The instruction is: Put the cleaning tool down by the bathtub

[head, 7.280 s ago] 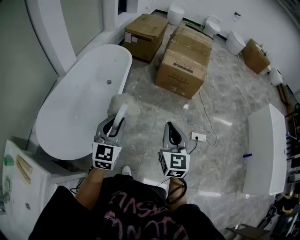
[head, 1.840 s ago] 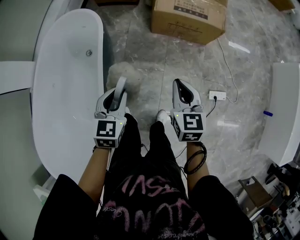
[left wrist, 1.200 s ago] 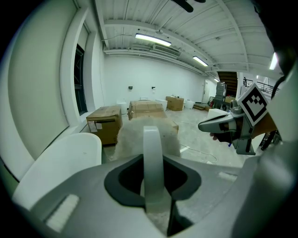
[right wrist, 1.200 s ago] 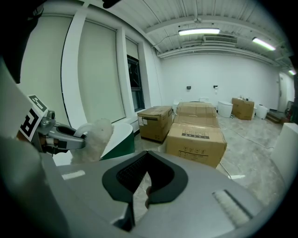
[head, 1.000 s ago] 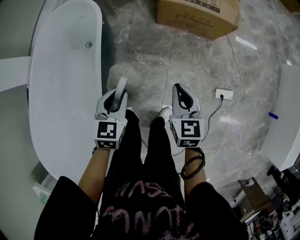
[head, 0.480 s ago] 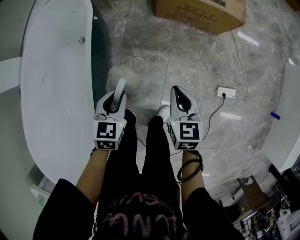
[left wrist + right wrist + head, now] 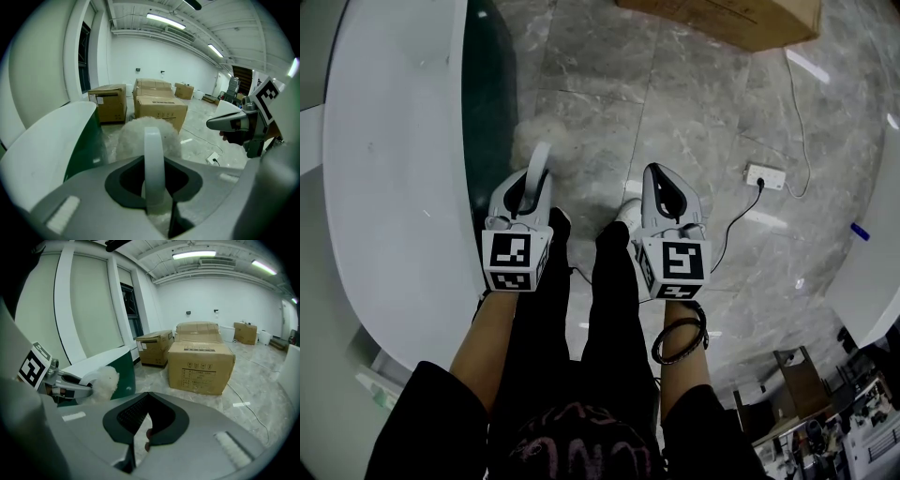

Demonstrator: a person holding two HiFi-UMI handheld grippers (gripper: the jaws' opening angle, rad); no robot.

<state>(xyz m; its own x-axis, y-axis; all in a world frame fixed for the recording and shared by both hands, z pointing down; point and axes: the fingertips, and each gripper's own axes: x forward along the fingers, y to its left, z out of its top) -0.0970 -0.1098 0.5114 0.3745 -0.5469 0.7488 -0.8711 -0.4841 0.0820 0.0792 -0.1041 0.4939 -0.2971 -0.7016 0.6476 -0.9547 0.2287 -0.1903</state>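
The left gripper point(image 7: 525, 192) pinches the curved handle of the fluffy white cleaning tool point(image 7: 153, 154) (head above the grey marble floor point(image 7: 722, 112), just right of the white oval bathtub point(image 7: 394, 187)); the right gripper point(image 7: 668, 187) is pressed together, empty.

Bathtub point(image 7: 389, 159) cut off at head view's top edge, cardboard box point(image 7: 741, 19) mostly out of frame, base of cleaning tool point(image 7: 547, 141) hidden inside left gripper point(image 7: 529, 187).

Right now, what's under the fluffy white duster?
You can see grey marble floor all round the fluffy duster, beside the bathtub. The patch straight beneath it is covered, so whether the duster touches the floor cannot be told.
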